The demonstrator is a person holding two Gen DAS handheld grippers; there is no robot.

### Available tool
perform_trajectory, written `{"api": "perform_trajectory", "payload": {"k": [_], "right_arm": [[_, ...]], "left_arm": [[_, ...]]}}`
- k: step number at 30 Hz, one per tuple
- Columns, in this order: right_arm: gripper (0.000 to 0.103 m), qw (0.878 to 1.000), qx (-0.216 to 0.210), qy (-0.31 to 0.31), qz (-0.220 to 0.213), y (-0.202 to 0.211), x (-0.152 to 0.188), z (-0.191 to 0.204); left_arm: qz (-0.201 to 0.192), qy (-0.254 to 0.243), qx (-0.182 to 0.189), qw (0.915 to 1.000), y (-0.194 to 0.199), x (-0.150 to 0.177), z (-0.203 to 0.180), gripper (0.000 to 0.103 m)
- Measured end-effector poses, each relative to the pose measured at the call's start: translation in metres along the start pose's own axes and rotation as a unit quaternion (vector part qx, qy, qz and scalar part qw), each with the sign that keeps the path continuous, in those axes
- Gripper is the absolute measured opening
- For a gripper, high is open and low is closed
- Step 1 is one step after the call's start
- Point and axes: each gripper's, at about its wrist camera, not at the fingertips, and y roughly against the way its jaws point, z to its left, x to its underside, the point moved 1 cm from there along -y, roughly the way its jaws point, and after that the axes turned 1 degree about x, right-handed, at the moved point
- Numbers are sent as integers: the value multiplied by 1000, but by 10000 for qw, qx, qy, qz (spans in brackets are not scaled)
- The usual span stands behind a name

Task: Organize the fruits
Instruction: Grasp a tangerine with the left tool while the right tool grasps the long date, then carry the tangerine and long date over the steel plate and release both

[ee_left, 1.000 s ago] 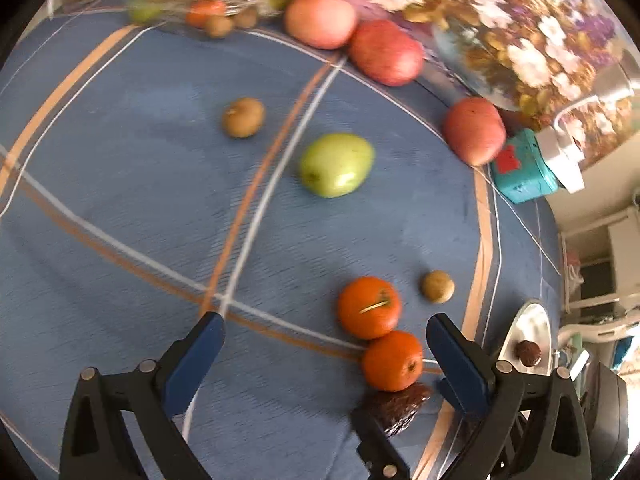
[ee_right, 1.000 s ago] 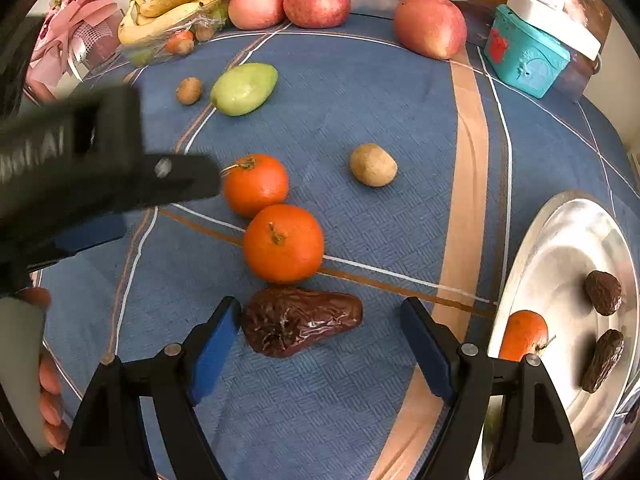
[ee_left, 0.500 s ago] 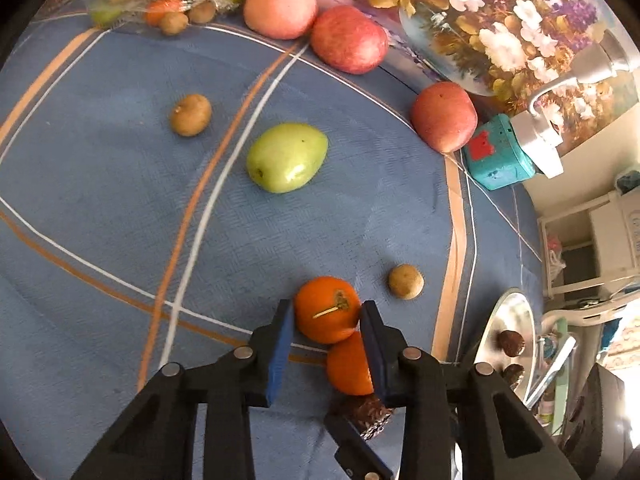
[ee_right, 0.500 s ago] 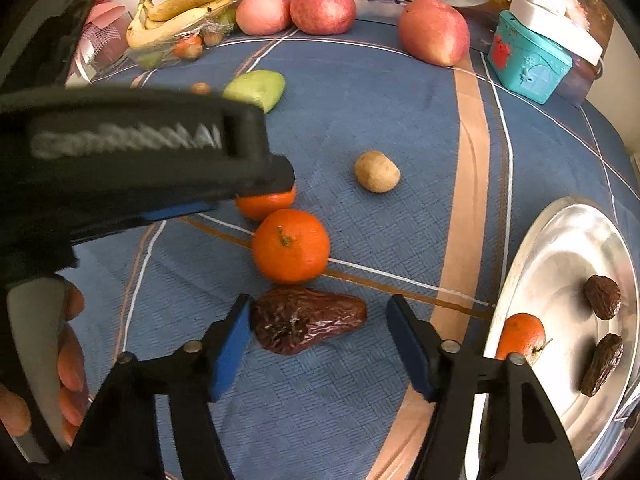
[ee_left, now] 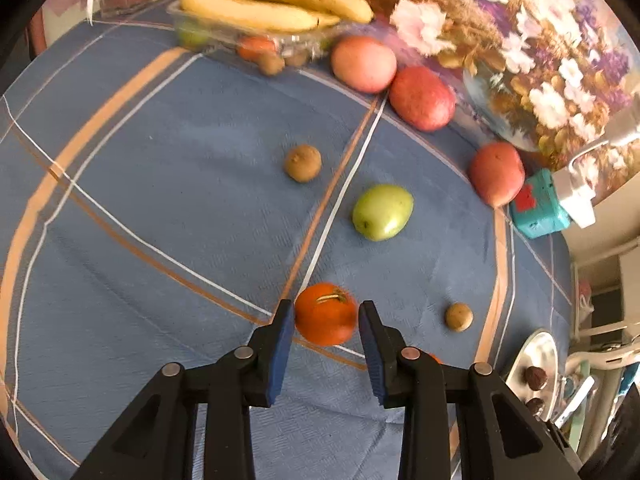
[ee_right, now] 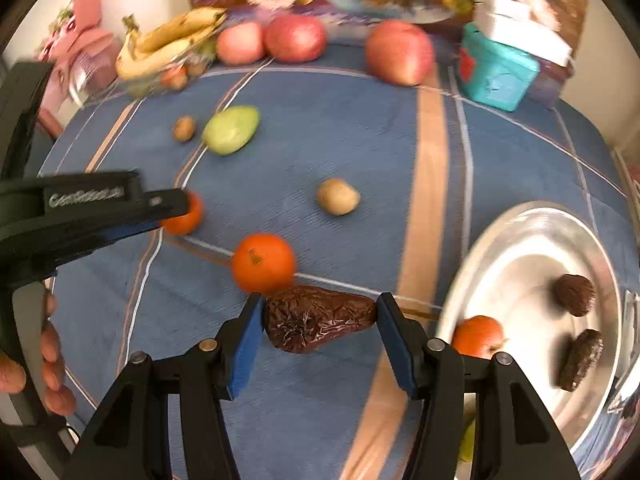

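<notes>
Clamping blue pads [ee_left: 280,350] are seen on a tangerine [ee_left: 326,314], gripped by the left gripper [ee_left: 325,354] above the blue tablecloth [ee_left: 160,200]. A wrinkled date [ee_right: 316,318] is pinched by the right gripper [ee_right: 320,340], whose jaws have just been closing; a steel plate [ee_right: 516,240] is seen nearby.

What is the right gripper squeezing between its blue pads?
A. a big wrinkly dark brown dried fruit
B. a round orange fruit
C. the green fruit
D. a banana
A: in the right wrist view the right gripper has its blue pads pressed on both ends of the wrinkly dark brown dried fruit, while the loose orange fruit sits just beyond it on the blue tablecloth.
</notes>
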Motion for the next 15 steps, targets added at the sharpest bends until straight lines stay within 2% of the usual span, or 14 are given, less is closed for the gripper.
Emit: {"api": "perform_trajectory", "payload": {"k": [8, 15], "right_arm": [[58, 9983, 271, -340, -379, 26, -3, -24], [58, 9963, 371, -632, -443, 32, -1, -42]], "left_arm": [[-317, -215, -23, 9993, 18, -5, -9, 36], [-56, -186, -177, 9997, 5, 1, 2, 37]]}}
